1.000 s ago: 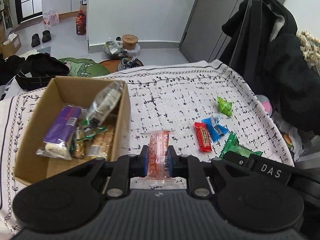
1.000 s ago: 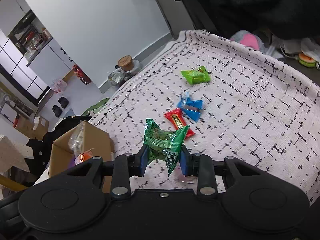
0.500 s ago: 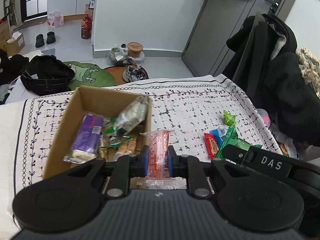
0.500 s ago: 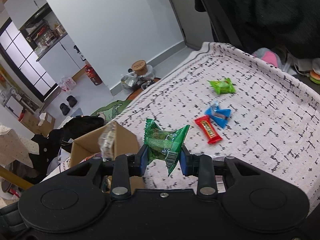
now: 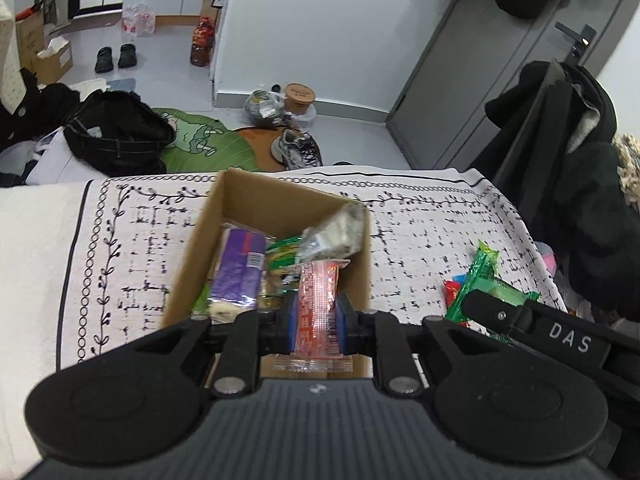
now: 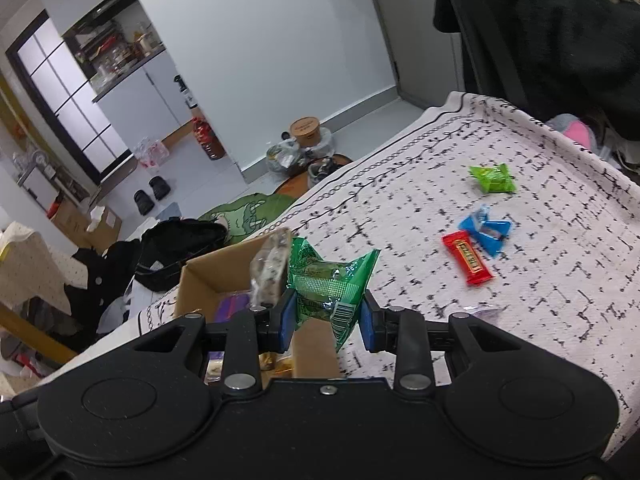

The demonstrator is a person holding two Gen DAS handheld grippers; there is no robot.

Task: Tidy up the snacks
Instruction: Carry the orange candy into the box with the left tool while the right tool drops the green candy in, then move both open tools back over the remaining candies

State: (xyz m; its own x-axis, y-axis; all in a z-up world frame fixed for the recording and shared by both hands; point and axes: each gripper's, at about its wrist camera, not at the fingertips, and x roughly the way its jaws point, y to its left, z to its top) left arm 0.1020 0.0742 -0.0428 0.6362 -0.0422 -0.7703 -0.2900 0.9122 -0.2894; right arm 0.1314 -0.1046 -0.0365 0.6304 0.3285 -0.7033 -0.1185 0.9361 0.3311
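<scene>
With the orange packet point(image 5: 318, 312) clamped in the left gripper point(image 5: 316, 326) above the near end of the cardboard box point(image 5: 240, 200) and the green packet point(image 6: 328, 284) clamped in the right gripper point(image 6: 326, 320) beside that box, each should be released only once held squarely over the box's opening.

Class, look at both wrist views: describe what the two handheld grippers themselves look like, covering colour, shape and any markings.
Both are black plastic. The left gripper has a ribbed dark-grey body, two round discs at its corners, silver screws and blue finger pads. The right gripper has the same build with a smooth black body; seen from the left view, its side bears white letters "DAS". No hands or sleeves show.
</scene>
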